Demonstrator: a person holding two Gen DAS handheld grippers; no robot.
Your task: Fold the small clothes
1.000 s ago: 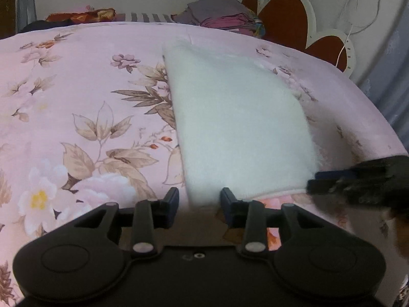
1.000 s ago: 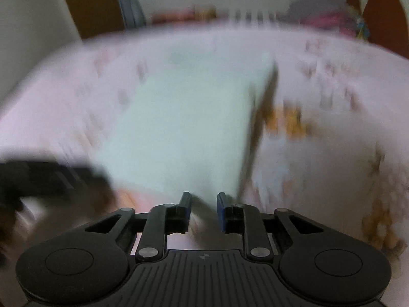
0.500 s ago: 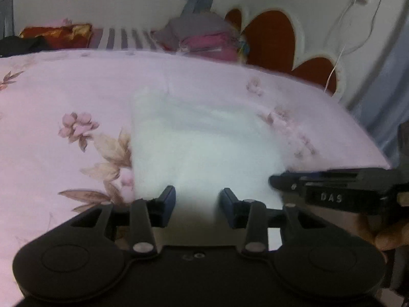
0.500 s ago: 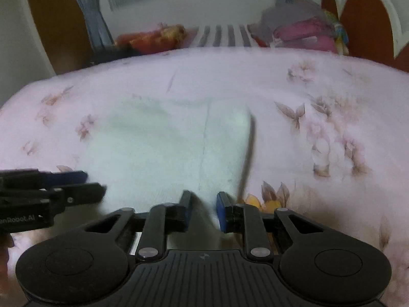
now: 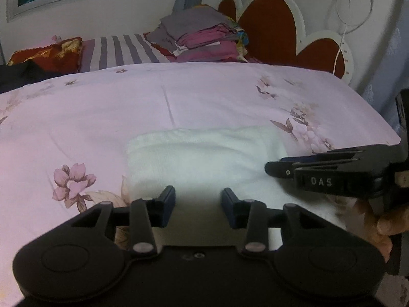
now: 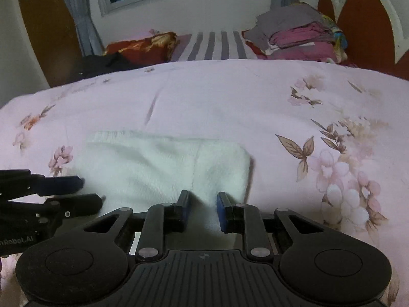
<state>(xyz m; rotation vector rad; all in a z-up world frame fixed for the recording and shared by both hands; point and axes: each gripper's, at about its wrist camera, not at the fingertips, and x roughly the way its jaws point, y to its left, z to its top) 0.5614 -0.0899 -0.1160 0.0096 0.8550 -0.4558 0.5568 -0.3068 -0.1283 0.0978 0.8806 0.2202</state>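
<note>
A white fleecy cloth [image 5: 204,158] lies on the pink floral bedsheet [image 5: 102,117]. Its near edge runs up between the fingers of my left gripper [image 5: 198,204], which is shut on it. The right wrist view shows the same cloth [image 6: 153,166] with a crease down it. My right gripper [image 6: 202,207] is shut on its near edge close to the right corner. Each gripper shows in the other's view: the right gripper [image 5: 276,165] over the cloth's right side, the left gripper [image 6: 90,190] at its left side. The near part of the cloth is hidden under the gripper bodies.
A pile of folded clothes [image 5: 202,35] sits at the far end of the bed beside a striped sheet and a red pillow [image 5: 48,53]. A heart-shaped headboard [image 5: 271,30] stands at the right. A person's hand [image 5: 378,225] holds the right gripper.
Both grippers have moved forward over the bed with the cloth's near edge, so the cloth looks much shorter and doubled over. The far end of the bed has come into view.
</note>
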